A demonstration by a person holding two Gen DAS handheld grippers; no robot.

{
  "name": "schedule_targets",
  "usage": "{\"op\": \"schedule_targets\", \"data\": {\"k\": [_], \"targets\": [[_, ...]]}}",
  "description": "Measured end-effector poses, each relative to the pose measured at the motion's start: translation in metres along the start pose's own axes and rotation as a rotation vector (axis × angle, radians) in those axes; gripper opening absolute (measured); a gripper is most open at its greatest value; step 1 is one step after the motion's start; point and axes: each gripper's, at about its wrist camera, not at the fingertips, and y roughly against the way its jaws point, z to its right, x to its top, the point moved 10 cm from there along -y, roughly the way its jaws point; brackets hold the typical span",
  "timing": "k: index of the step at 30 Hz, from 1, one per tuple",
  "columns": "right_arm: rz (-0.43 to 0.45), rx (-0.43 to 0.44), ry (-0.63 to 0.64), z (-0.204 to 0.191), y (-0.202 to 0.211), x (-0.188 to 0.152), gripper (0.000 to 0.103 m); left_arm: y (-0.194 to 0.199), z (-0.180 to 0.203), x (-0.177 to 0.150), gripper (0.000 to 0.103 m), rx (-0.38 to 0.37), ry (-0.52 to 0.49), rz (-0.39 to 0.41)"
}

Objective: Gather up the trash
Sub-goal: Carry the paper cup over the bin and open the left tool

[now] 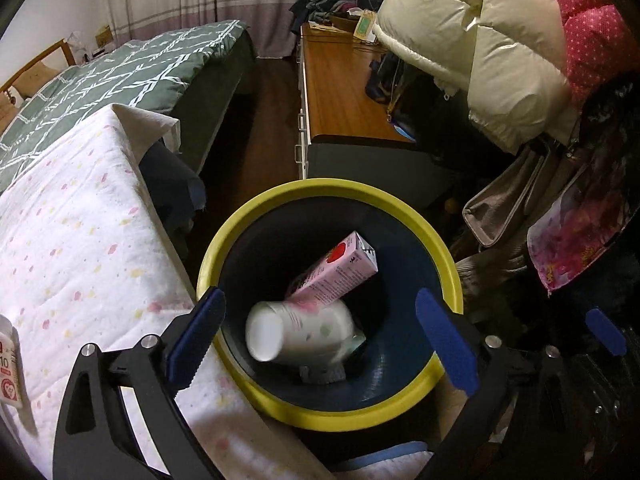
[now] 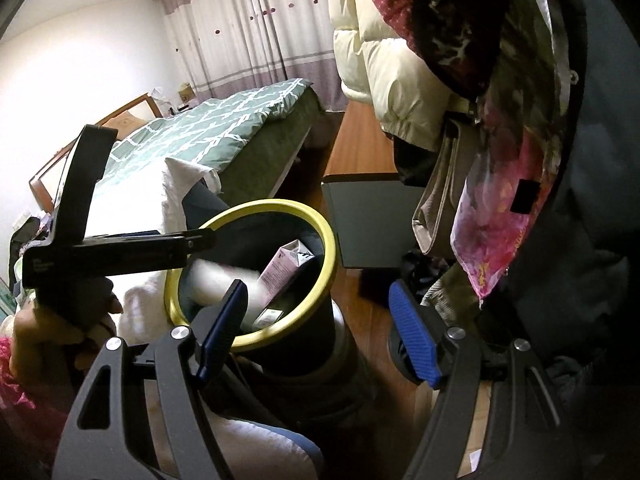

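the left gripper (image 1: 320,340) is held spread wide above the bin (image 1: 448,236), nothing between its fingers; a blurred white cup (image 1: 296,334) is seen inside the bin, under a pink carton (image 1: 334,270) propped on the inner wall. the right gripper (image 2: 316,332) is parted and empty, beside the bin on its floor side. a risk is judged: the bin rim could be clipped by a finger on withdrawal and the bin tipped, since it is stood tight against the quilt (image 1: 72,248). a small bottle (image 1: 10,364) is left on the quilt, at the frame edge, well off from the bin. open floor is seen only beyond the bin, before the cabinet (image 1: 340,92); hanging coats (image 1: 480,52) and bags crowd the bin's other side. the bed (image 1: 120,68) lies farther off.
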Motion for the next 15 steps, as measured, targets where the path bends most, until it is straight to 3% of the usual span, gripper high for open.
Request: {"op": "schedule_targets", "data": {"k": [6,15], "targets": [[0.012,0.003,0.021,-0.007,0.008,0.001,0.072,0.040,-0.015,0.000,0.095,-0.016,0.044,0.056],[-0.034,0.084,0.098,-0.058,-0.003,-0.011,0.072,0.154,-0.070,-0.036,0.098,0.042,0.120,0.230]]}}
